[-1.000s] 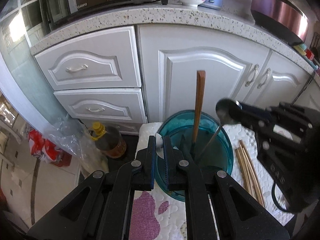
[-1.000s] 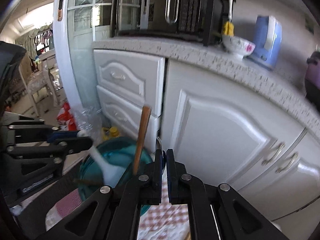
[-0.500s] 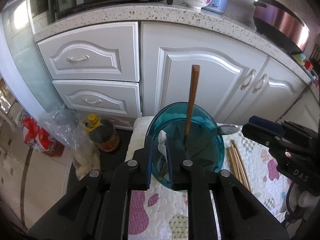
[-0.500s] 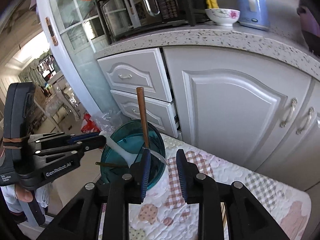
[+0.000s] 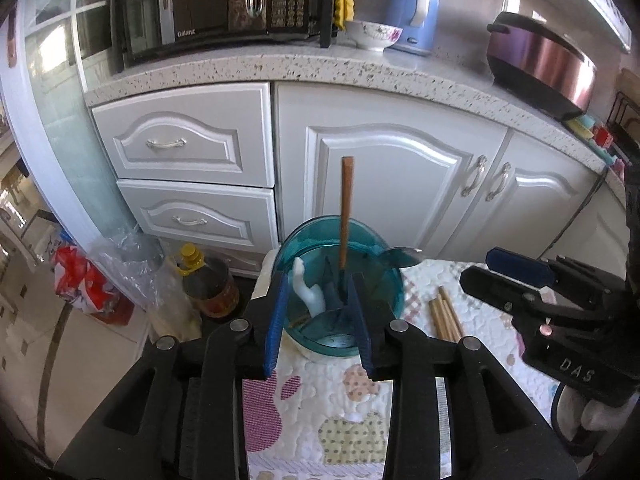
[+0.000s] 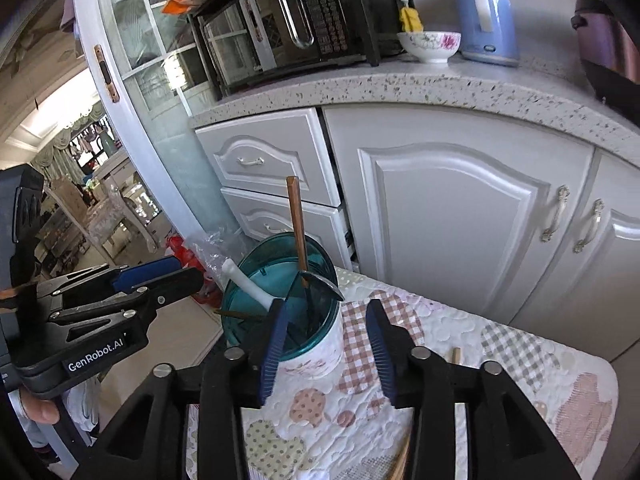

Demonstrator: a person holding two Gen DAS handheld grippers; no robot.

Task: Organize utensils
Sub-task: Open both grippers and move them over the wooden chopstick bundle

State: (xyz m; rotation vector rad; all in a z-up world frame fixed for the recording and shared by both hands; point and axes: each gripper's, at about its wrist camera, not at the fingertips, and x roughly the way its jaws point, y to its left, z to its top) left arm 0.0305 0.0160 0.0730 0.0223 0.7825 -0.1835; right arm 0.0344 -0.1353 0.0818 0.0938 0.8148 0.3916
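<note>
Wooden-handled utensil (image 5: 345, 216) upright in teal utensil holder (image 5: 304, 240), handle skyward; metal spoon (image 5: 402, 255) leaning rightward over rim. Just beyond left gripper (image 5: 318, 320) and right gripper (image 6: 326, 344), both spread, empty.

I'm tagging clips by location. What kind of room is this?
A home kitchen, most likely: a microwave and blue kettle sit on a speckled countertop above white cabinets.

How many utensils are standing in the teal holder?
4 visible: a wooden handle upright mid-holder, a white spoon at left, a metal spoon against the right rim, a thin stick. Others may be hidden.
</note>
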